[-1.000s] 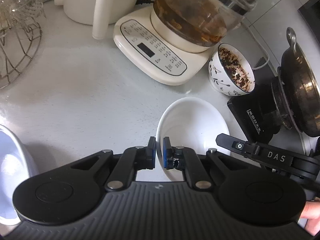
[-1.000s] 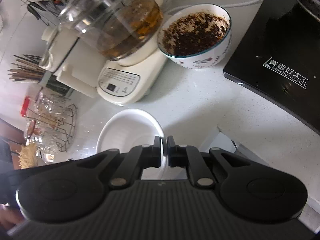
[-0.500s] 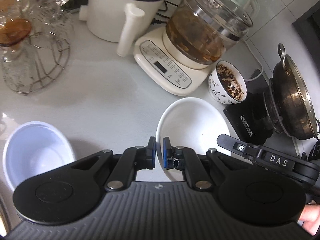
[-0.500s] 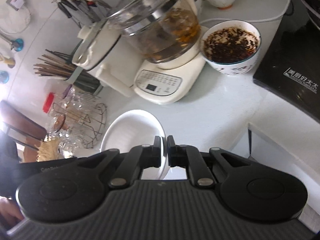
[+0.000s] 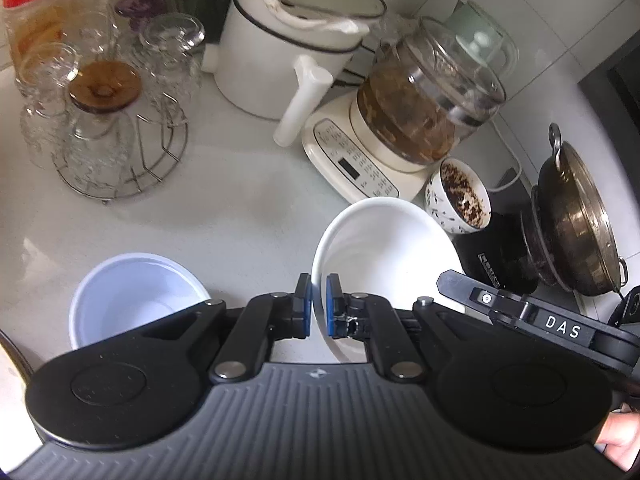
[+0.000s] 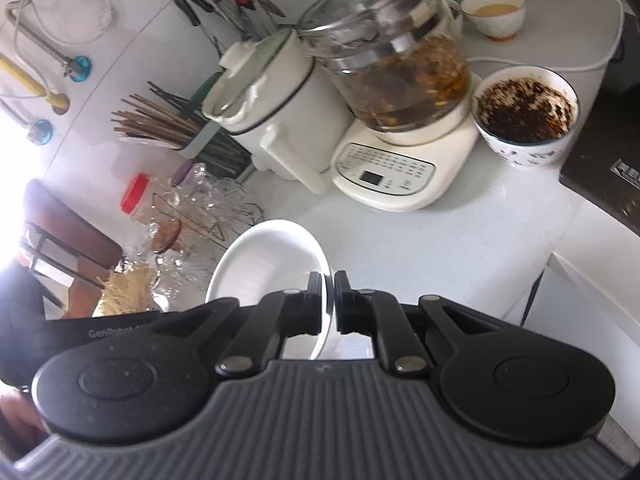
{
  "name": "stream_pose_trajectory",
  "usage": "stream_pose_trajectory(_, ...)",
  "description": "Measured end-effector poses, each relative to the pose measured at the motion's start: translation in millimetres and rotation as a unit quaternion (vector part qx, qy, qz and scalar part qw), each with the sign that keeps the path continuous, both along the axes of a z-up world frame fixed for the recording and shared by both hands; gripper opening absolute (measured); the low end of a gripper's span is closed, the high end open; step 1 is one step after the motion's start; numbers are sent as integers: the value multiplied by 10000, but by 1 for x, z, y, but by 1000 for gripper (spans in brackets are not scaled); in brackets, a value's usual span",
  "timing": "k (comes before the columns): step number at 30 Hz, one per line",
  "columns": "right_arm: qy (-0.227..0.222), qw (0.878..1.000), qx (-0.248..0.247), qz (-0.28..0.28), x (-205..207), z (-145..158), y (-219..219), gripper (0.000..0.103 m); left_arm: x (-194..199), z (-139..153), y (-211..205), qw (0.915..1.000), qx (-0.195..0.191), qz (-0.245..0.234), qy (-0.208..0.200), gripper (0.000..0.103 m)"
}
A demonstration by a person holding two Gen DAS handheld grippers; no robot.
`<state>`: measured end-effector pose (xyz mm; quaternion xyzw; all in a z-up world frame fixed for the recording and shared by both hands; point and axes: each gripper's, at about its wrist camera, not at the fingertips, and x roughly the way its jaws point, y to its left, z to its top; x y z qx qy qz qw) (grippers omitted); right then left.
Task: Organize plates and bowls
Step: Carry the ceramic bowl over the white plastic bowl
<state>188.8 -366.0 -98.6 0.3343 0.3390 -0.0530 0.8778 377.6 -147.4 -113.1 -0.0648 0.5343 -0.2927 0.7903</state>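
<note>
A: What is held by the left gripper [image 5: 319, 306]?

B: The rim of the white bowl [image 5: 384, 248] is pinched between its blue pads [image 5: 305, 300]. The jaws are closed on that rim.

A: And the right gripper [image 6: 328, 300]?

B: The opposite rim of the same bowl is clamped there, jaws closed on it. In the left view the right gripper's black body, lettered DAS, is seen at the bowl's far edge.

A: Where is the bowl placed, taking the kettle base [image 5: 352, 164] as the mark?

B: It is seen in front of the base, nearer the cameras, tilted. Whether the counter [image 5: 224, 208] is touched by it cannot be told.

A: What else is seen around the base?

B: The glass kettle [image 5: 432, 104] with brown liquid is seated on it. A patterned bowl [image 5: 460, 200] with dark residue is set just beside the base, towards the black cooktop [image 5: 500, 256]. A white pot [image 5: 292, 60] is placed just beside the base on the other side, and a wire rack of glasses [image 5: 108, 120] is set beyond that pot. A pale blue bowl [image 5: 132, 300] is seen on the counter, well apart from the base, on the left gripper's side.

A: Is the person seen?

B: Only fingertips [image 5: 618, 436] at the frame's edge.
</note>
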Motion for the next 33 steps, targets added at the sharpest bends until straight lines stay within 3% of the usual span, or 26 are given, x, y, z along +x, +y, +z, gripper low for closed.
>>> stream_pose_trajectory(11, -126, 9986, -44, 520, 34, 10, 33, 9, 7, 18, 47, 9984, -70, 484, -268, 8)
stream_pose_trajectory(20, -67, 9946, 41, 1035, 59, 3, 71, 9, 7, 12, 100, 9954, 7, 938, -213, 8)
stream_pose_trajectory(33, 549, 9830, -227, 1736, 104, -16, 112, 9, 8, -18, 143, 9887, 139, 1493, 47, 8)
